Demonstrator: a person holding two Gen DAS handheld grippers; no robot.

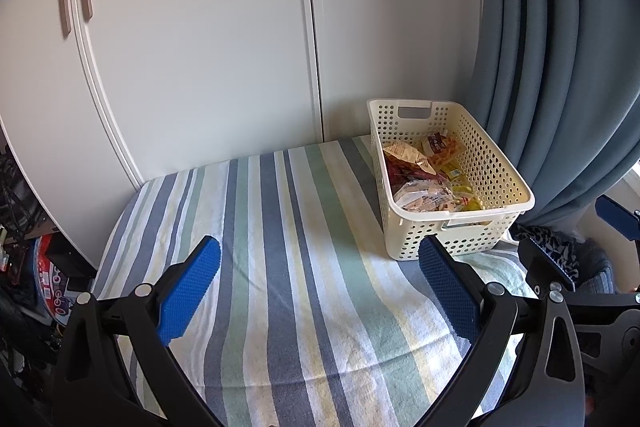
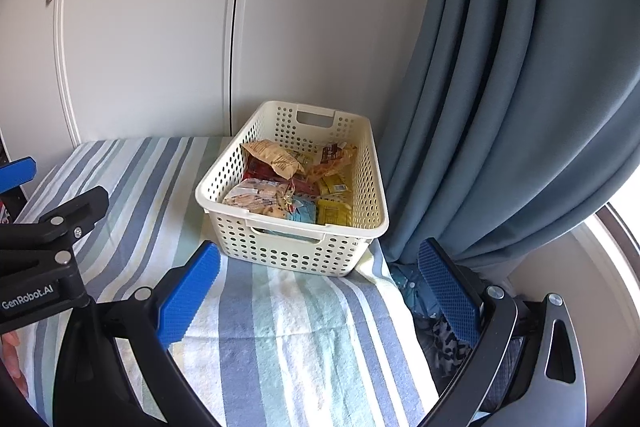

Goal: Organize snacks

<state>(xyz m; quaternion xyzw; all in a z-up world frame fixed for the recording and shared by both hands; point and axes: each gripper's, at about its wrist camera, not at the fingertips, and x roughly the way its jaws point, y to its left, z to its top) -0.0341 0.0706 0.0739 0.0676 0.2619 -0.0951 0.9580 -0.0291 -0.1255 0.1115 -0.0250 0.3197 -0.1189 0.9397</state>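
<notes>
A cream perforated basket stands on the far right of a striped cloth-covered table. Several snack packets lie inside it: red, tan, clear and yellow wrappers. My left gripper hovers open over the bare cloth, left of and nearer than the basket, with nothing between its blue pads. My right gripper also stands open, empty, just in front of the basket's near wall. The left gripper's body shows at the left edge of the right wrist view.
White wardrobe doors rise right behind the table. A blue-grey curtain hangs against the basket's right side. Clutter sits on the floor to the left; dark patterned fabric lies below the table's right edge.
</notes>
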